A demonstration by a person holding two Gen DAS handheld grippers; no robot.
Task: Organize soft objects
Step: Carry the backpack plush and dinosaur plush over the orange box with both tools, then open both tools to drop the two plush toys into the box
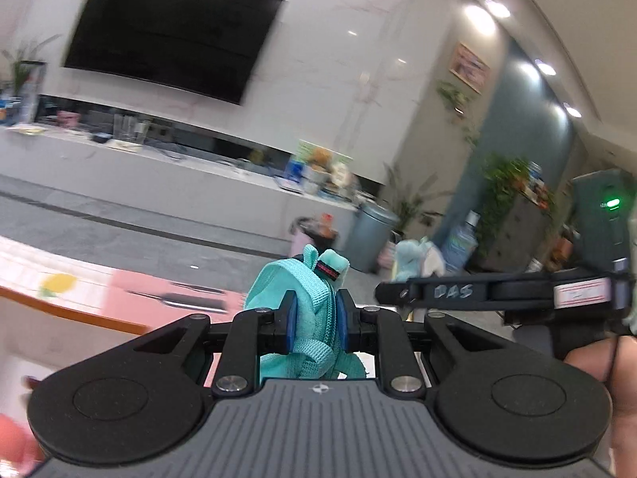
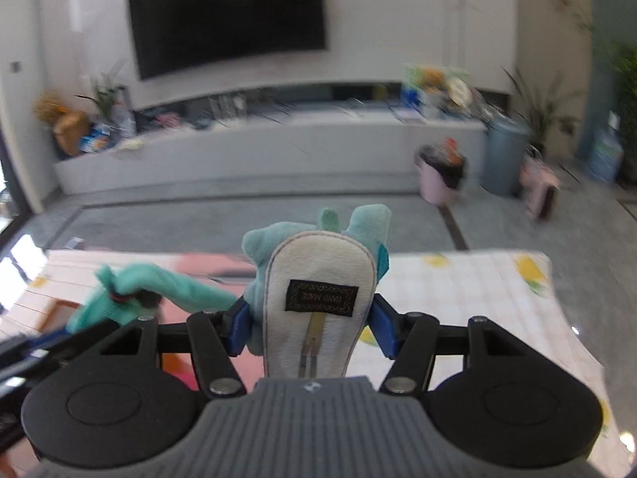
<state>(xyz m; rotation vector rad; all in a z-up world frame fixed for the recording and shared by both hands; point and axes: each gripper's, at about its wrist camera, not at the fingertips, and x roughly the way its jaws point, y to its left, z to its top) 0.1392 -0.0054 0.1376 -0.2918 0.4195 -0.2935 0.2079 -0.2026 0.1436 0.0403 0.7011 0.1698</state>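
My left gripper is shut on the teal webbing strap of a small teal pouch, held up above the table. My right gripper is shut on a light-blue plush toy with a white belly panel and a black "HAND MADE" label. In the left wrist view the right gripper reaches in from the right with the plush toy in it. In the right wrist view the teal pouch shows at the left, with the left gripper under it.
A table with a pink and lemon-print cloth lies below both grippers. Behind it are a grey floor, a long TV bench with clutter, a wall TV, a pink bin, a grey bin and plants.
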